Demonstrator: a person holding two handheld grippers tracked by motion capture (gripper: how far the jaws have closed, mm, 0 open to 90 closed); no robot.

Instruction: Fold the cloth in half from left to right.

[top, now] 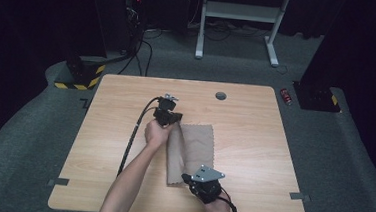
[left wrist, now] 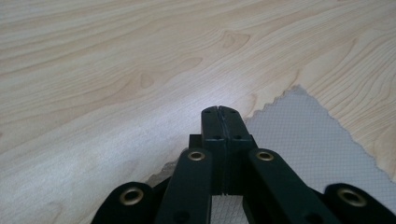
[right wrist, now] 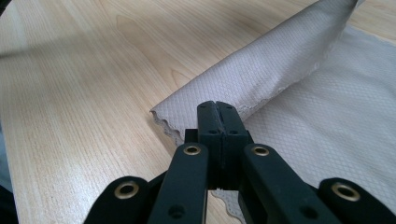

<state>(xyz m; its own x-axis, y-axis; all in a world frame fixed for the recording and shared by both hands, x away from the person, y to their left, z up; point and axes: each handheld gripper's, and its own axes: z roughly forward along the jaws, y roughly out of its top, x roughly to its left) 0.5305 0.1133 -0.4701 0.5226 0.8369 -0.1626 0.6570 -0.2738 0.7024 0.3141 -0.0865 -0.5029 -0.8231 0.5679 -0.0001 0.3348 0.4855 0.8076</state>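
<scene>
No readable text, label, brand or number in any view. Only signs: yellow-and-black hazard stripes (top: 80, 81) on a dark stand base on the floor, upper left of the high view, and a small patch of the same stripes (top: 333, 100) on the base at upper right. A red can (top: 286, 96) lies on the floor at upper right; its print is too small to read.

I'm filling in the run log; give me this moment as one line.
work: folding beige textured cloth on wooden table | left gripper: shut on cloth's far corner | right gripper: shut on near corner | left edge lifted, curling over
</scene>
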